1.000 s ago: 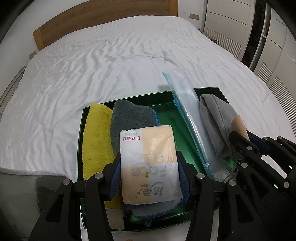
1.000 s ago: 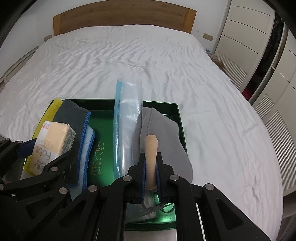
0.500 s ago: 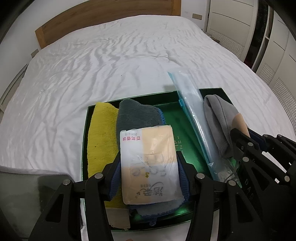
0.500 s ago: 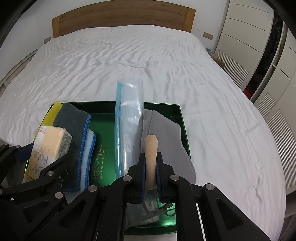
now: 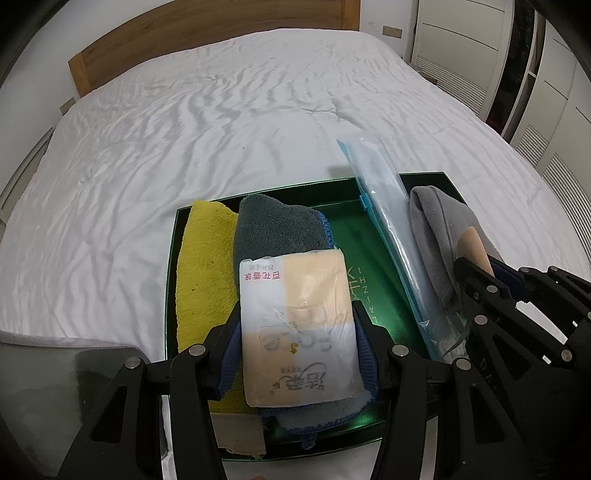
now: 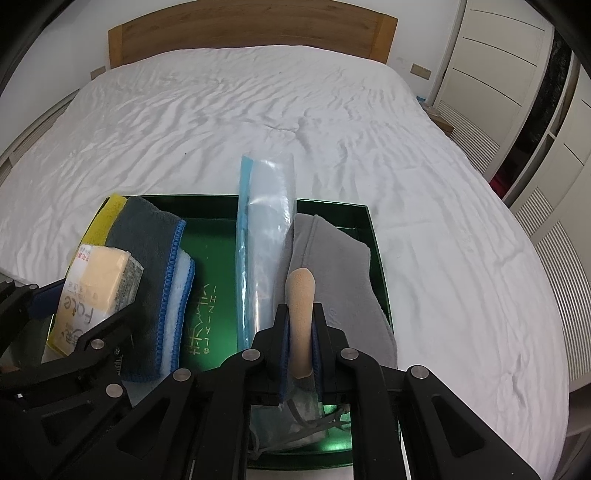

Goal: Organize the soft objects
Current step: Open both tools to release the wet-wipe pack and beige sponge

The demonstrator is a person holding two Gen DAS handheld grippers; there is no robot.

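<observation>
White bedsheet [image 5: 184, 147], wrinkled, covers the bed under everything I see; landmark for this entry is the dark green tray [image 5: 373, 258] lying on it. Nearest item: my left gripper [image 5: 299, 328], clenched on a wrapped tissue pack [image 5: 299, 325], held over the tray's left half above the cloths. Also near: my right gripper [image 6: 301, 343], pinched tight on a thin tan sponge piece [image 6: 301, 314] that stands upright between the pads, over the tray's right half. Inside the tray, left side: a yellow cloth [image 5: 203, 273] against the left wall, and a dark grey towel with blue edging [image 5: 277, 232] overlapping it. Inside the tray, middle: bare green floor with gold lettering. Right of middle: a clear plastic bag with a blue strip [image 6: 264, 229], running front to back and jutting past the tray's far wall. Right side: a folded grey fabric item [image 6: 332, 266]. Beyond the tray: a wooden headboard [image 6: 251, 29]; white closet doors [image 6: 487, 74] to the right.
</observation>
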